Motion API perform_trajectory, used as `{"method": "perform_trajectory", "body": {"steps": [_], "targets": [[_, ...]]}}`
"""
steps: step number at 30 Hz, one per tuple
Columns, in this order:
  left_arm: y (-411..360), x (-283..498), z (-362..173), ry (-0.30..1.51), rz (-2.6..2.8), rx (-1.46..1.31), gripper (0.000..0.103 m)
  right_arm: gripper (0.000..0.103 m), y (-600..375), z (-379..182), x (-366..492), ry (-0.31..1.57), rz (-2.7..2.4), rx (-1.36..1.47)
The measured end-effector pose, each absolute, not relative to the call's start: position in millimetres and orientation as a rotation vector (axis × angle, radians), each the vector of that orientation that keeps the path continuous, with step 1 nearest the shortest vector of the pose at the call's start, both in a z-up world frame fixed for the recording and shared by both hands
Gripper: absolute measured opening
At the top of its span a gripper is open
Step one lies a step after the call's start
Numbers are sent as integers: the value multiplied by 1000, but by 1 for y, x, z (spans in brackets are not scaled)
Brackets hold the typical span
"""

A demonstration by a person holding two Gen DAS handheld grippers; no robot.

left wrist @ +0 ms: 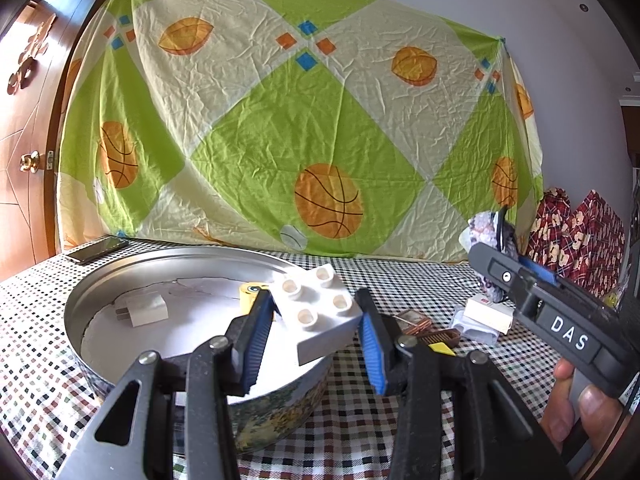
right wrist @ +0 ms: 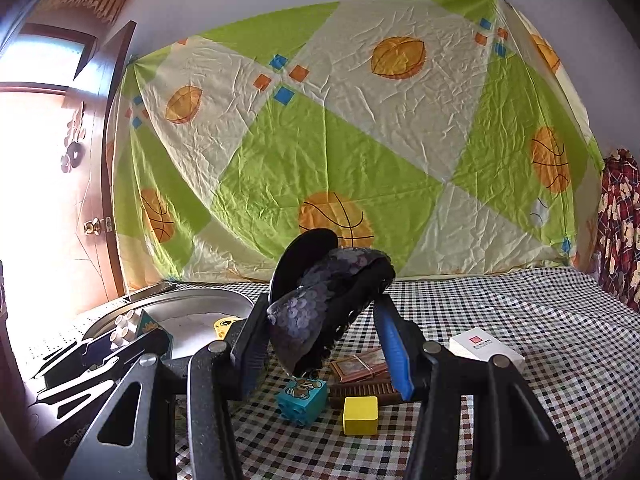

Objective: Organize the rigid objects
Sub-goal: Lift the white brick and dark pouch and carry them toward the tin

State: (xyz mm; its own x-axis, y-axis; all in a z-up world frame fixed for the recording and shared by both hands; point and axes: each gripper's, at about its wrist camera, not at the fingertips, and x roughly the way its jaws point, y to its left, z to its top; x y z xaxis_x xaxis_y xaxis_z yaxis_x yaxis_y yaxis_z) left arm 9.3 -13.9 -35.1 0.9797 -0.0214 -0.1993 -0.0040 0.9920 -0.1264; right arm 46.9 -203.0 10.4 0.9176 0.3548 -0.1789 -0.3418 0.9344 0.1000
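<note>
1. While your left hand-held gripper (left wrist: 312,344) pinches the white studded brick (left wrist: 316,312) over the round metal tin (left wrist: 100,288), a white charger (left wrist: 142,309) and a yellow piece (left wrist: 250,296) already lie inside.
2. Your right hand-held gripper (right wrist: 320,340) clamps a dark sequined hair clip (right wrist: 320,304) above the checked table (right wrist: 520,320).
3. Still loose, I judge: a glossy teal brick (right wrist: 302,398), a smooth yellow cube (right wrist: 360,415), a white box (right wrist: 486,350) and a brown ribbed comb (right wrist: 360,390).
</note>
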Motion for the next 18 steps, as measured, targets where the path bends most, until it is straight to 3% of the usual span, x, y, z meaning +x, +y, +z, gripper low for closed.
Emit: {"method": "perform_trajectory", "body": {"steps": [18], "targets": [[-1,5,-34,177,11,-124,41,54,-185,11,41,184,402,55]]}}
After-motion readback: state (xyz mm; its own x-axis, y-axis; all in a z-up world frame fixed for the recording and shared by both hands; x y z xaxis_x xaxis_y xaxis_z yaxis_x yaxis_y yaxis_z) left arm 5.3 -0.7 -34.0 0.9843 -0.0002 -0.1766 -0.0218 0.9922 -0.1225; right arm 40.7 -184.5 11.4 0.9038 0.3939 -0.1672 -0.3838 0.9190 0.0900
